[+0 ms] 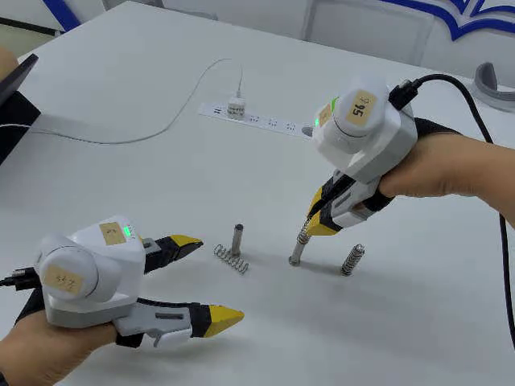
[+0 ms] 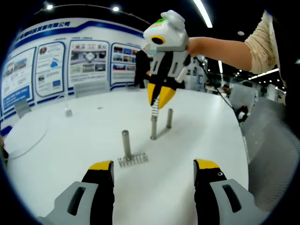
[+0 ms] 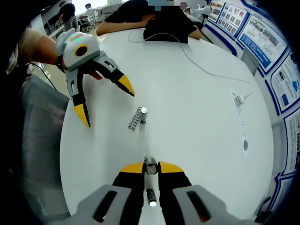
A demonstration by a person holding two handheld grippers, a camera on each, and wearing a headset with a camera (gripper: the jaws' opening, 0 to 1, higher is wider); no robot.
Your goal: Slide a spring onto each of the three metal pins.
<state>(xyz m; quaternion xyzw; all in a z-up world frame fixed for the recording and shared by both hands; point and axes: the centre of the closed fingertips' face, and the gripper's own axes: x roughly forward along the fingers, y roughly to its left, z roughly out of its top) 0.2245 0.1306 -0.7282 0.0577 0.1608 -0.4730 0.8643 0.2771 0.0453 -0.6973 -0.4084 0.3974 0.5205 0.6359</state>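
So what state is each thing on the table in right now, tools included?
Left tool: open, empty.
Right tool: shut on held spring.
Middle pin: standing, held spring at its top.
Left pin: upright, bare.
Loose spring: lying flat beside left pin.
Right pin: spring on it.
Power strip: one plug in.

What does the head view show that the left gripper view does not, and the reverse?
Head view: the hand holding the left gripper by its white body. Left gripper view: wall posters and ceiling lights. Both: the bare pin with a loose spring lying beside it, the right gripper shut on a second spring atop the middle pin, the third pin wearing its spring.
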